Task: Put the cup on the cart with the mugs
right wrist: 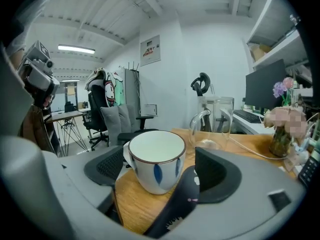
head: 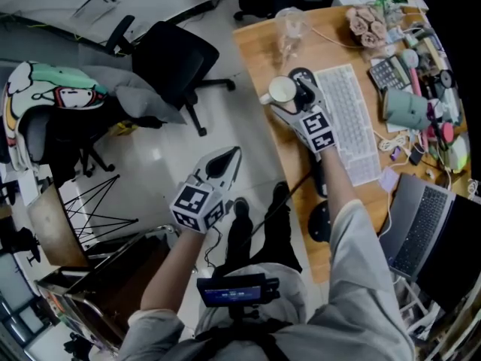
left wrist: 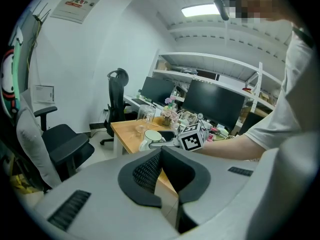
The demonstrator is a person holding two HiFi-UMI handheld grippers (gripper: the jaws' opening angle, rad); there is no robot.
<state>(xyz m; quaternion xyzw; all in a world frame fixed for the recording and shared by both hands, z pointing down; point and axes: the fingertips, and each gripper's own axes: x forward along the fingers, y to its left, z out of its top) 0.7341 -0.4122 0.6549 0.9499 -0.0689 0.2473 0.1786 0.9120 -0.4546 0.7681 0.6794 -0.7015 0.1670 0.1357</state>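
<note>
Ok, left gripper (head: 229, 159): out over the floor, off the worktop; jaws pressed together with nothing in them; looks parked as the spare hand.
Cup (head: 282, 90): one, white with blue marks, upright on the worktop (head: 259, 51) near its left edge; handle on the left in the right gripper view; not lifted.
Right gripper (right wrist: 161, 158): jaws wide apart, one on each side of the cup, no grip yet; held low and level, likely so they can close on the cup body.
Glass pitcher (head: 289, 25): one, empty, just beyond the cup and apart from it.
Keyboard (head: 349, 122): one, right of the right gripper, out of the reach path.
Cart with mugs: cannot pick it out in any view; mug count unknown.
Count: two grippers, one cup, one pitcher, one keyboard.
Step (judged): pre-grasp, carry not started.
</note>
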